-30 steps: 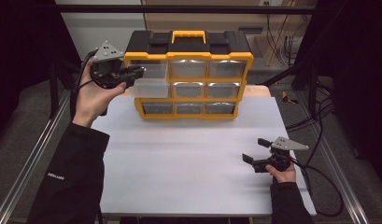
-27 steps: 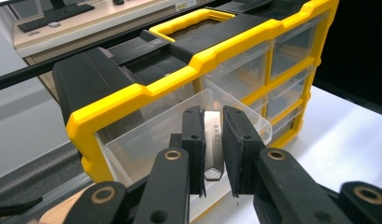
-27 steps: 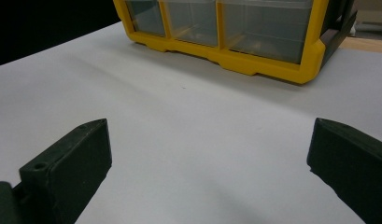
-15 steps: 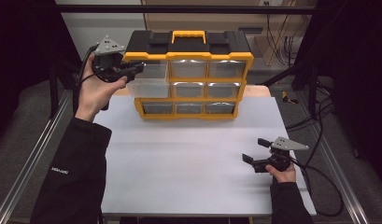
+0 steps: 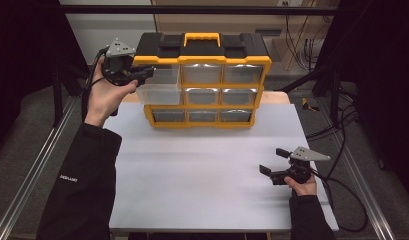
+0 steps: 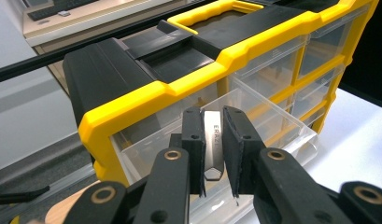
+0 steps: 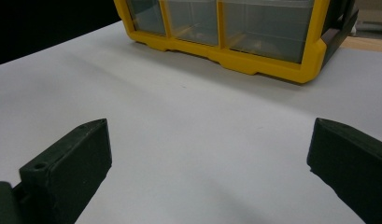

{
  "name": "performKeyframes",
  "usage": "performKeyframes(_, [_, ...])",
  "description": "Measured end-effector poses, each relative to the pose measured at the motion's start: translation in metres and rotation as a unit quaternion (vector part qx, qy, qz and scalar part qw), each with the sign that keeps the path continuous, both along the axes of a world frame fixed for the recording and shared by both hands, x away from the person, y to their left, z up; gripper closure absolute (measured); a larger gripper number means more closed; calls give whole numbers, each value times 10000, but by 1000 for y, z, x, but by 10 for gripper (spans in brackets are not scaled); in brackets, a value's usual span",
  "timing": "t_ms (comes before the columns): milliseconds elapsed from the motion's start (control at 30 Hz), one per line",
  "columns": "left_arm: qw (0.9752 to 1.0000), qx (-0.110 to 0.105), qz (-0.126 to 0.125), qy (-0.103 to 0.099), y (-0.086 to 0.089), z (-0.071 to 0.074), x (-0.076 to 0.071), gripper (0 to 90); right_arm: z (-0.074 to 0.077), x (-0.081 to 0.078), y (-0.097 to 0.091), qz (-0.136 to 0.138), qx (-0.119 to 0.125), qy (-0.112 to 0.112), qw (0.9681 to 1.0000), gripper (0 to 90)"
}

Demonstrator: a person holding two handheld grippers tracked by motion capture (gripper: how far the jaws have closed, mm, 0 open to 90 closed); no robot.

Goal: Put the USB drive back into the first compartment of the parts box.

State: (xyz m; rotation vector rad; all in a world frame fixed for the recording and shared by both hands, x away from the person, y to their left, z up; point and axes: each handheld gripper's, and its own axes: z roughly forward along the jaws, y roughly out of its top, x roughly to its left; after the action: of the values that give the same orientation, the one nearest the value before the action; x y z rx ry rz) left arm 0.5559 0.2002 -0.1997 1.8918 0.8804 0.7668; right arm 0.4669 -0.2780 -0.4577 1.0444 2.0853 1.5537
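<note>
Left gripper (image 6: 212, 154): held up at the top left corner of the yellow and black plastic organiser box (image 5: 202, 80), over a pulled-out drawer.
Left fingers (image 6: 193, 140): nearly closed, with a narrow gap, clamped on a small flat silver metal piece (image 6: 213, 144) that stands upright between them; dark lettering runs along its face, too small to read whole.
Silver metal piece: pinched at both flat sides, its lower tip hanging just above the inside of the clear plastic drawer (image 6: 254, 116).
Clear plastic drawer: slid out from the box's left column, upper part, sticking out past the yellow frame toward the person.
Organiser box: stands at the far side of the white worktop (image 5: 202, 170), yellow carry handle (image 5: 202, 37) on top, the other clear drawers closed.
Right gripper (image 5: 273, 162): low over the near right part of the worktop, well apart from the box.
Right fingers (image 7: 72, 163): spread wide, bare worktop between them, holding and touching nothing.
</note>
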Motion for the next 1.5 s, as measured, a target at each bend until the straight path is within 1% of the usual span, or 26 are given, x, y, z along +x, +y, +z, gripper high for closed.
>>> performKeyframes(267, [10000, 17, 5, 44, 0, -6, 6, 788, 0, 0, 0, -9, 2, 4, 10000, 6])
performKeyframes(667, [10000, 50, -4, 84, -1, -16, 12, 789, 0, 0, 0, -6, -10, 10, 10000, 6])
performKeyframes(1000, [9998, 60, 15, 163, 0, -24, 17, 788, 0, 0, 0, -5, -16, 9, 10000, 6])
performKeyframes(1300, [9997, 46, 47, 216, 0, -26, 18, 787, 0, 0, 0, -2, -26, 3, 10000, 6])
performKeyframes(1367, [9997, 73, 48, 216, 0, -27, 19, 787, 0, 0, 0, -3, -20, 7, 10000, 6])
performKeyframes(1500, [9997, 23, 80, 228, 1, -29, 21, 786, 0, 0, 0, -4, -13, 9, 10000, 7])
